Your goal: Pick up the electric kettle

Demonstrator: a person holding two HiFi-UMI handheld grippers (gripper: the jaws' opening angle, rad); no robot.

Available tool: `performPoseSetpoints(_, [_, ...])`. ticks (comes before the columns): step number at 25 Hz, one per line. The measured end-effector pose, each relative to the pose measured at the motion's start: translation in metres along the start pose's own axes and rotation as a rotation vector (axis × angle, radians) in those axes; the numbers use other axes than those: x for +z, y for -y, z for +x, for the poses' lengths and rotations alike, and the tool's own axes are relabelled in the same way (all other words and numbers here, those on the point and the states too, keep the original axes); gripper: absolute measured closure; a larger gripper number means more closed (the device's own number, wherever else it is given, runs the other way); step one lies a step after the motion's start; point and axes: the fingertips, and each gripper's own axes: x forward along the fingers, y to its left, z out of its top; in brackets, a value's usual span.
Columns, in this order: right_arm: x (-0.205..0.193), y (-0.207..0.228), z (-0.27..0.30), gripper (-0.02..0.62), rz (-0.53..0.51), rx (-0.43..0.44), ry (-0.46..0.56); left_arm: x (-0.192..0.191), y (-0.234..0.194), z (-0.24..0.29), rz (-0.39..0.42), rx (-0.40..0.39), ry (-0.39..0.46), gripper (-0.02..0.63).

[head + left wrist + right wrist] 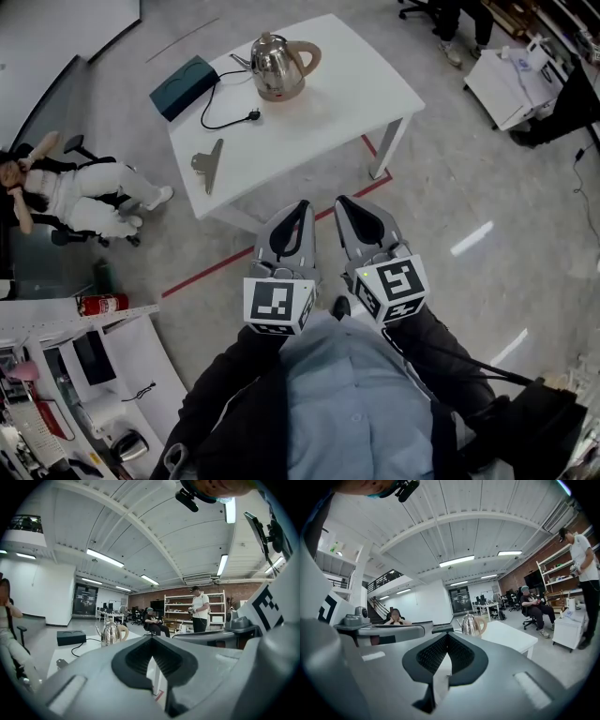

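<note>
A steel electric kettle (278, 64) with a tan handle stands on its base at the far side of the white table (319, 122). It also shows small in the left gripper view as the kettle (111, 633) and in the right gripper view as the kettle (472, 624). Its black cord and plug (234, 114) lie on the table. My left gripper (302, 207) and right gripper (343, 203) are side by side, short of the table's near edge, both shut with nothing in them. The left gripper (151, 638) and right gripper (447, 635) point toward the table.
A dark teal box (184, 87) and a metal clip (208, 164) lie on the table's left part. Red floor tape (244, 258) runs under the table. A person sits on a chair (66, 192) at left, near a fire extinguisher (101, 304). A white cabinet (511, 84) stands at the far right.
</note>
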Motion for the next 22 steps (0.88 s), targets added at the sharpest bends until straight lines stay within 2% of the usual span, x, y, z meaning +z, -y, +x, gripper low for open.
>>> performPoseSetpoints(9, [-0.003,0.004,0.076,0.571,-0.01,0.015,-0.078,-0.01,-0.064,0.043,-0.068,0.015,-0.029,0.604])
performPoseSetpoints(22, [0.06,-0.01,0.189,0.571,-0.119,0.037,-0.017,0.037,-0.164,0.093,-0.068,0.016,0.077,0.605])
